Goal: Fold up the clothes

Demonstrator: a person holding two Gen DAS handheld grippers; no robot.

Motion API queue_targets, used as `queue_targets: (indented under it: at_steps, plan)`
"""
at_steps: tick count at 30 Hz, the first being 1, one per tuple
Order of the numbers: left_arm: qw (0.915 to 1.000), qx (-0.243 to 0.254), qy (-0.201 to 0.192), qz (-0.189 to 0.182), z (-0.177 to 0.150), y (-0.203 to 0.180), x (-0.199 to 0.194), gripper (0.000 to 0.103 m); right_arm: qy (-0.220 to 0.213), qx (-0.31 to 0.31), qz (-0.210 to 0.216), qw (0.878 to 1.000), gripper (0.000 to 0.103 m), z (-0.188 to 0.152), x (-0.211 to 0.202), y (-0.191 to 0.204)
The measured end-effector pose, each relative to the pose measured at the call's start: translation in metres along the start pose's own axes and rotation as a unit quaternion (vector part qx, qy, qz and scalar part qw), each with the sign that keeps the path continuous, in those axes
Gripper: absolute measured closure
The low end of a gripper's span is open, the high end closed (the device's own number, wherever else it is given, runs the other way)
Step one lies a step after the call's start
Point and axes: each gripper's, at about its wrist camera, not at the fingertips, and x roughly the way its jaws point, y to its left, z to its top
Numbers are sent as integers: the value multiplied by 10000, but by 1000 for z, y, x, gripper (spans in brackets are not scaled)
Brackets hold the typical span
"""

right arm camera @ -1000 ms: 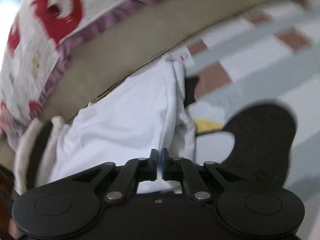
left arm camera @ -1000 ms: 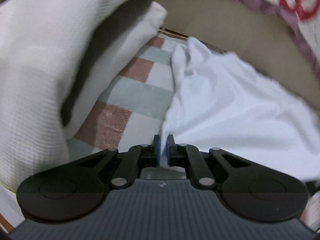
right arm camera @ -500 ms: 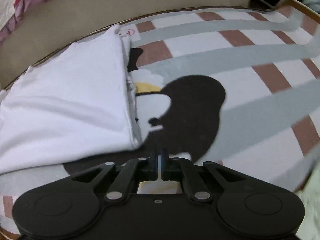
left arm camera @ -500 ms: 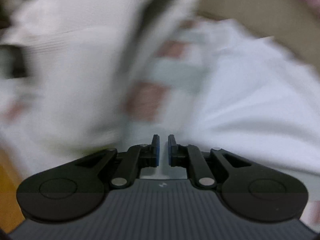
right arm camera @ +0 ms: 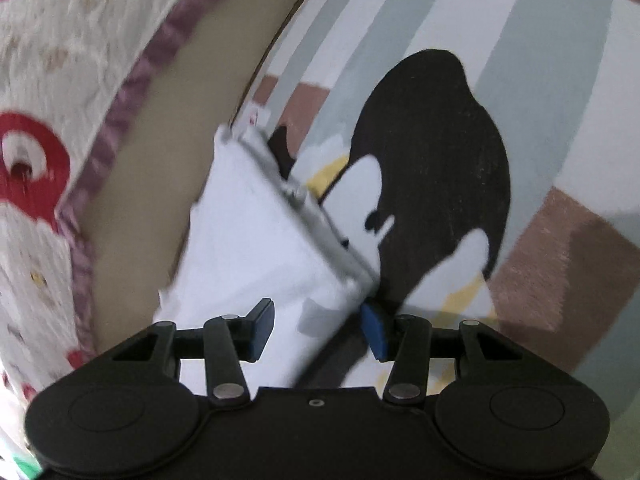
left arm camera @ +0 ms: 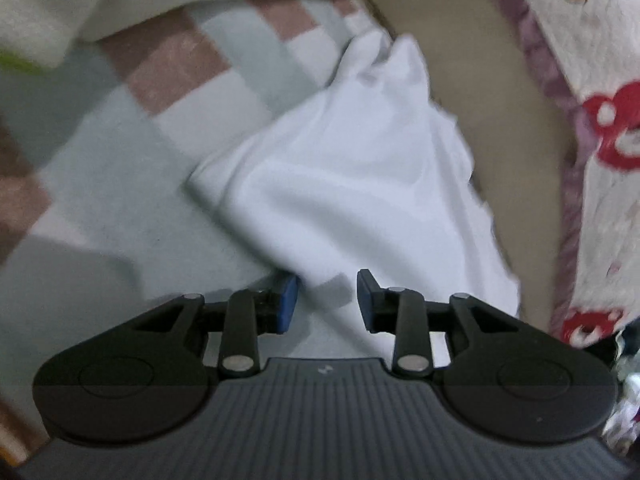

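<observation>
Both my wrist cameras look forward and down over their fingers, close above the rug (left arm camera: 120,184). Each shows the white garment (left arm camera: 352,184) mid-frame, the left from one end, the right from the other.

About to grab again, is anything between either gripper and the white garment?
Nothing visible. The white garment lies on the patterned rug directly ahead of the open left gripper, and its folded edge sits between the open right gripper's fingers.

Both grippers, left gripper (left arm camera: 327,300) and right gripper (right arm camera: 316,330), now apart.
</observation>
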Motion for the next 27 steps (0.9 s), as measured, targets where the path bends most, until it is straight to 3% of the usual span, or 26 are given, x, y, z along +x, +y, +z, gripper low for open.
queue_targets:
  at_steps: [3, 6, 7, 8, 9, 11, 13, 17, 19, 21, 24, 27]
  plan:
    - [9991, 331, -257, 77, 2, -7, 3, 71, -192, 137, 198, 9995, 49, 5, 11, -4]
    - [9982, -104, -590, -40, 2, 3, 1, 71, -252, -58, 174, 9995, 54, 13, 23, -1]
    - [9974, -219, -693, -14, 3, 6, 0, 71, -247, -204, 97, 9994, 62, 16, 26, 2]
    - [9963, -253, -821, 64, 4, 6, -4, 71, -206, -475, -17, 9987, 80, 17, 26, 8]
    - [9957, -124, -906, 177, 5, 3, -8, 71, -165, -746, -130, 9970, 87, 18, 27, 13]
    - [9944, 230, -978, 336, 6, -6, -8, 72, -177, -1306, -327, 9907, 88, 17, 28, 25]
    - [9934, 373, -1008, 407, 6, -11, -7, 73, -248, -1904, -466, 9803, 88, 12, 29, 40]
    - [9930, 568, -996, 278, 11, -18, -10, 73, -197, -2135, -245, 9764, 83, 6, 29, 53]
    - [9935, 663, -884, 260, 12, -23, -14, 73, 27, -1453, 262, 9890, 82, 10, 29, 42]
    - [9928, 818, -802, 347, 11, -30, -17, 73, 117, -1228, 369, 9917, 82, 9, 26, 36]
    - [9884, 1135, -476, 889, 10, -36, -9, 71, 138, -1516, -106, 9883, 82, 6, 27, 40]
    - [9754, 1633, -142, 1473, 4, -43, 4, 69, 244, -1607, -335, 9861, 65, 2, 28, 40]
